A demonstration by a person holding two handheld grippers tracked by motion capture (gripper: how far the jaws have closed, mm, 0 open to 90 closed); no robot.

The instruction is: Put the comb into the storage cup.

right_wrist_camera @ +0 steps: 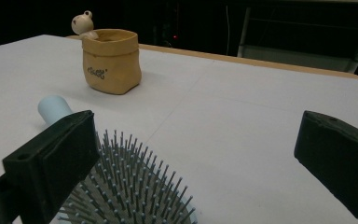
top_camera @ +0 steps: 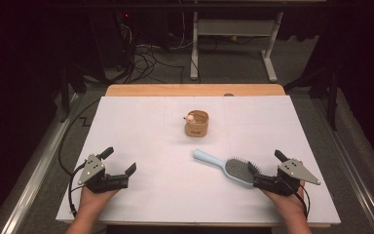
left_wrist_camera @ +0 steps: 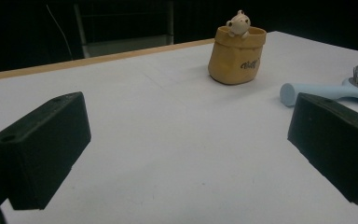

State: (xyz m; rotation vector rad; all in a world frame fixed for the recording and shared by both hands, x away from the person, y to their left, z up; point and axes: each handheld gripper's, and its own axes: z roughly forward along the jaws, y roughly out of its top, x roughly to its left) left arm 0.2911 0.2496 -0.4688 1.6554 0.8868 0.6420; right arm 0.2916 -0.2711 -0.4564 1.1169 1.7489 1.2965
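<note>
**Hairbrush unheld, bristles up, beside the wide-open right gripper**

Lying flat on the white table [top_camera: 141, 195], light-blue hairbrush [top_camera: 226, 168]: head just beside the right gripper [top_camera: 269, 168], handle aimed toward the tan pouch-shaped pot [top_camera: 196, 123] further back near the table's middle. Bristles facing up. In the right gripper view, brush head [right_wrist_camera: 130, 191] crowding the nearer jaw, though not between the two pads; jaws spread wide, nothing clamped. Left gripper [top_camera: 119, 161] well away from the brush on its far side, likewise spread wide and empty, resting low near the table's front edge.

Likely risks from here, judged from the layout:
- Closing on the bristle bed rather than the rim or handle: soft pins giving way, brush slipping or tilting out.
- Nudging the head sideways with the nearer jaw before closing: brush pivoting flat across the table.
- Gripping at the head only: long handle swinging, possibly clipping the pot and its small figure [top_camera: 190, 117] perched at the rim.
</note>
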